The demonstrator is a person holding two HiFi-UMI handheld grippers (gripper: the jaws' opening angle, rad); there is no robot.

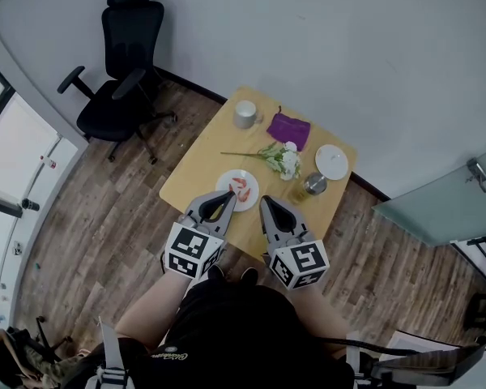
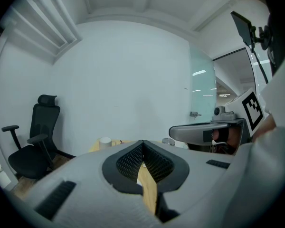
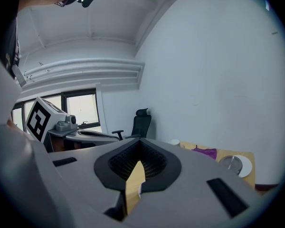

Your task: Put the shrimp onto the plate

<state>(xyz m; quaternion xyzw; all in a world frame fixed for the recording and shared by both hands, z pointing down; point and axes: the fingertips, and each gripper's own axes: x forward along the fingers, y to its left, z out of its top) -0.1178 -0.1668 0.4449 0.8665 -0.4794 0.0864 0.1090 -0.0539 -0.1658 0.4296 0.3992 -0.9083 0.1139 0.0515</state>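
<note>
On the wooden table (image 1: 196, 168), a white plate (image 1: 249, 202) near the front edge carries orange-red shrimp (image 1: 240, 189). My left gripper (image 1: 228, 194) hovers at the plate's near left rim, its jaws shut and empty. My right gripper (image 1: 265, 200) hangs just right of the plate, also shut with nothing in it. In the left gripper view the left gripper (image 2: 142, 142) shows its dark pads meeting at the tip, with only tabletop seen below them. The right gripper (image 3: 140, 140) looks the same in its own view. The plate is hidden in both gripper views.
Farther back on the table stand a white mug (image 1: 245, 113), a purple cloth (image 1: 288, 128), a sprig of white flowers (image 1: 279, 159), a white saucer (image 1: 332, 161) and a metal cup (image 1: 313, 183). A black office chair (image 1: 117, 71) stands left of the table.
</note>
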